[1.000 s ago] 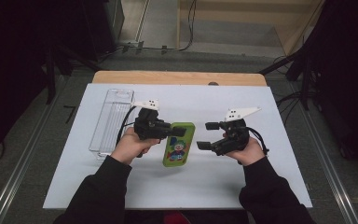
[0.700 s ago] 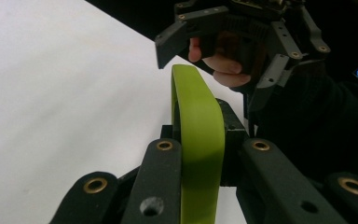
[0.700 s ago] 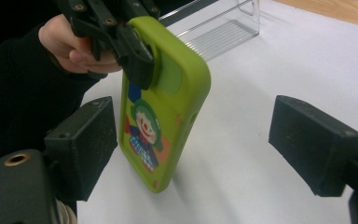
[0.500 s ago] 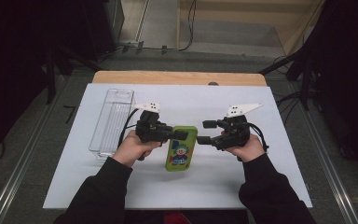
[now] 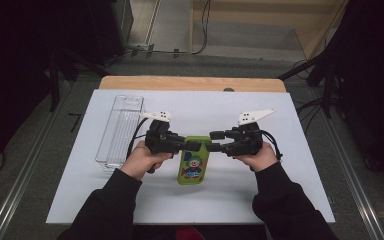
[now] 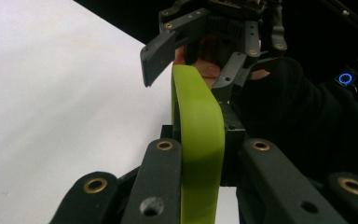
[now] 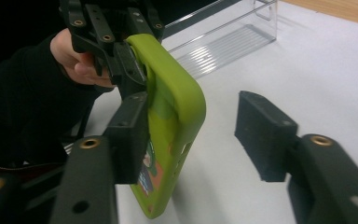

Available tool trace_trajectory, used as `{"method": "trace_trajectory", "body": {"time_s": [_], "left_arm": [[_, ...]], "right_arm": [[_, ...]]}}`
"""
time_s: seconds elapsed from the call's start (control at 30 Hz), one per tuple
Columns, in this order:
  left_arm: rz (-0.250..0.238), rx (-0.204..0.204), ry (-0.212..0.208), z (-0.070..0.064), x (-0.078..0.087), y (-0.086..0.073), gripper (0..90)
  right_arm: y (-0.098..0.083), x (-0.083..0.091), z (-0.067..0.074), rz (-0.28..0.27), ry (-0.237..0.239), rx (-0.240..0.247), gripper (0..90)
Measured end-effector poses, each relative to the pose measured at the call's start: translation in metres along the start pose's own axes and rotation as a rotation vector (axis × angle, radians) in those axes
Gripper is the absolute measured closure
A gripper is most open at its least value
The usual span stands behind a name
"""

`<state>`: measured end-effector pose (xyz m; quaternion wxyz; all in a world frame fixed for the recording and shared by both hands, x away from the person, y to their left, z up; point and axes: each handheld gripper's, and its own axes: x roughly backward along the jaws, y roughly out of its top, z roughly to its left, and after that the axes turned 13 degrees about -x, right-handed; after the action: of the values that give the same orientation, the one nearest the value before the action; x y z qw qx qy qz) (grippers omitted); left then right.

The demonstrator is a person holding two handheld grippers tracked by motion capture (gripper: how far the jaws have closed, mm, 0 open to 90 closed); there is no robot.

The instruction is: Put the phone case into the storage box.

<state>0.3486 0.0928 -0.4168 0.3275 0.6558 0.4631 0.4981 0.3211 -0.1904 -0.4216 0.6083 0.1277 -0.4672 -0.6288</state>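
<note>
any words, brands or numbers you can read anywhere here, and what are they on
None can be read.
green phone case: a cartoon clown picture, no legible lettering in the high view.
clear plastic tray: no label seen.
left claw and right claw: no readable markings.

White-topped table (image 5: pixel 290 195) with wooden far edge, clear plastic tray (image 5: pixel 121 130) lying near its left side
</note>
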Motion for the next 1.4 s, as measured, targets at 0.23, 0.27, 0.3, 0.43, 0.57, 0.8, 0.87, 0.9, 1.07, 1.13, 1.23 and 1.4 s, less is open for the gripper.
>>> {"method": "trace_trajectory", "body": {"time_s": [0.23,0.27,0.3,0.43,0.57,0.8,0.87,0.9,1.07,1.13,1.23,1.4], "left_arm": [[0.007,-0.008,-0.015,0.0007,-0.0005,-0.0012,82.7],[0.007,-0.009,-0.017,0.0008,-0.0008,-0.0013,82.8],[0.007,-0.010,-0.020,0.0008,-0.0010,-0.0014,82.8],[0.011,-0.019,-0.034,0.0004,-0.0018,-0.0017,82.8],[0.015,-0.033,-0.047,0.0001,-0.0036,-0.0026,82.7],[0.011,-0.031,-0.059,0.0027,-0.0024,-0.0050,81.7],[0.012,-0.031,-0.060,0.0025,-0.0030,-0.0053,80.9],[0.013,-0.033,-0.058,0.0025,-0.0033,-0.0055,80.6],[0.018,-0.037,-0.057,0.0023,-0.0033,-0.0054,79.4],[0.020,-0.035,-0.053,0.0021,-0.0033,-0.0052,78.9],[0.020,-0.028,-0.053,0.0022,-0.0039,-0.0053,76.6],[0.021,-0.039,-0.034,0.0002,-0.0033,-0.0041,65.9]], "right_arm": [[-0.0015,-0.0030,-0.0026,0.019,0.033,0.010,55.2],[-0.0015,-0.0035,-0.0026,0.019,0.036,0.013,56.4],[-0.0016,-0.0039,-0.0024,0.023,0.042,0.016,57.2],[-0.0021,-0.0062,-0.0022,0.045,0.061,0.020,60.7],[-0.0027,-0.0087,-0.0025,0.057,0.091,0.030,67.2],[-0.0031,-0.0085,-0.0011,0.083,0.107,0.042,73.8],[-0.0031,-0.0081,-0.0012,0.087,0.113,0.042,74.3],[-0.0031,-0.0080,-0.0014,0.088,0.115,0.043,74.4],[-0.0027,-0.0073,-0.0004,0.098,0.111,0.046,74.7],[-0.0023,-0.0069,-0.0001,0.101,0.110,0.045,74.7],[-0.0018,-0.0068,0.0004,0.106,0.109,0.047,74.7],[-0.0007,-0.0065,0.0037,0.108,0.105,0.053,74.9]]}}
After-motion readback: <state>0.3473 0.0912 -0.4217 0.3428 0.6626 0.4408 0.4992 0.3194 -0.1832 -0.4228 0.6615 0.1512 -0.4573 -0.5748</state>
